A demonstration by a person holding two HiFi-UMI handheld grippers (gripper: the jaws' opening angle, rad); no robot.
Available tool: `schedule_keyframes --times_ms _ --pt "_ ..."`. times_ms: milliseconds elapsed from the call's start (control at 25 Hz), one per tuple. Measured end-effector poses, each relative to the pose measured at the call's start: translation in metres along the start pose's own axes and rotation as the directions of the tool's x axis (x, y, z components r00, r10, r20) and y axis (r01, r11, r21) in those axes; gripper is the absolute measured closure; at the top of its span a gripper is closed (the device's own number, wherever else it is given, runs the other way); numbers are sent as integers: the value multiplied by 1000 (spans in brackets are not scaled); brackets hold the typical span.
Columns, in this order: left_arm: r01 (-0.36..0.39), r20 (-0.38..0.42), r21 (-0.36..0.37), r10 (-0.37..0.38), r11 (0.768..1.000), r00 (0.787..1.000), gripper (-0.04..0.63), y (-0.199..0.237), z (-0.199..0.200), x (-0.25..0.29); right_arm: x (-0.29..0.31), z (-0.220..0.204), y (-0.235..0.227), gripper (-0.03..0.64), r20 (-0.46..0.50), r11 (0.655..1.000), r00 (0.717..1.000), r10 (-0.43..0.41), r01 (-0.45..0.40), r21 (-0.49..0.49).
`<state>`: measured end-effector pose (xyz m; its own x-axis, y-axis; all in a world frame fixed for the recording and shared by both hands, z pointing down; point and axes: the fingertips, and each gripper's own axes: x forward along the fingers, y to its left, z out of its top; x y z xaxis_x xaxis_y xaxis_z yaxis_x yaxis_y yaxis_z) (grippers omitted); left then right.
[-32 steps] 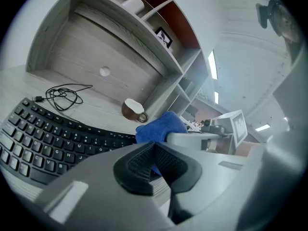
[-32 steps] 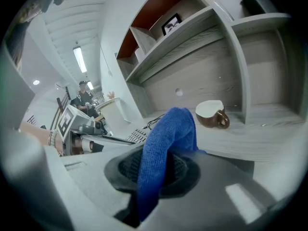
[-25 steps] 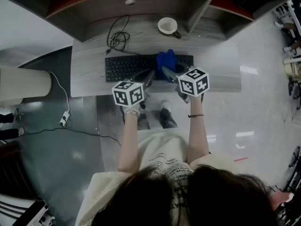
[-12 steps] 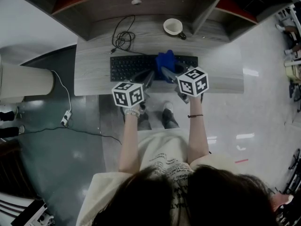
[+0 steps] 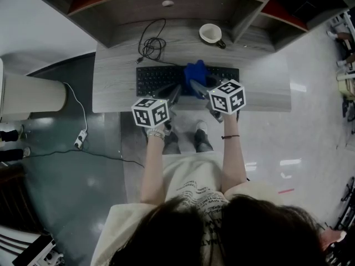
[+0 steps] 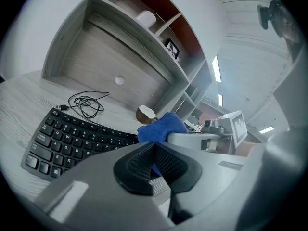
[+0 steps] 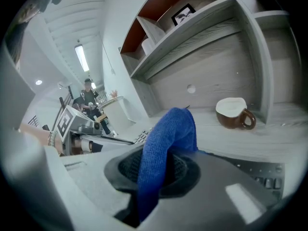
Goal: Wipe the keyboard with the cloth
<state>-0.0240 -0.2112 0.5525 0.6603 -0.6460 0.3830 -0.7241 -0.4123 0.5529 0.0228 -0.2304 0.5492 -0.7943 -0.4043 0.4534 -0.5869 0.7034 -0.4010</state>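
Right tongs (image 7: 159,170) clamped on the blue cloth (image 7: 168,129), a fold sticking up above the pads. Left tongs (image 6: 155,160) closed pad to pad with nothing between, just beside the right ones at head-view centre. Cloth is over the keyboard (image 5: 158,80), right of its middle, upper centre of frame, on the bench (image 5: 113,90); contact with keys unclear. Mug (image 5: 211,34) and coiled cable (image 5: 151,47) sit higher up. Step looks like the wipe itself; next move needs the cloth pressed down and dragged along the key rows.
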Motion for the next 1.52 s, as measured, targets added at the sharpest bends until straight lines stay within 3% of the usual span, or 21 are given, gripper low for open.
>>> schedule_keyframes --times_ms 1520 --pt "8 -19 15 -8 1000 1000 591 57 11 -55 63 7 49 558 38 999 999 -17 15 40"
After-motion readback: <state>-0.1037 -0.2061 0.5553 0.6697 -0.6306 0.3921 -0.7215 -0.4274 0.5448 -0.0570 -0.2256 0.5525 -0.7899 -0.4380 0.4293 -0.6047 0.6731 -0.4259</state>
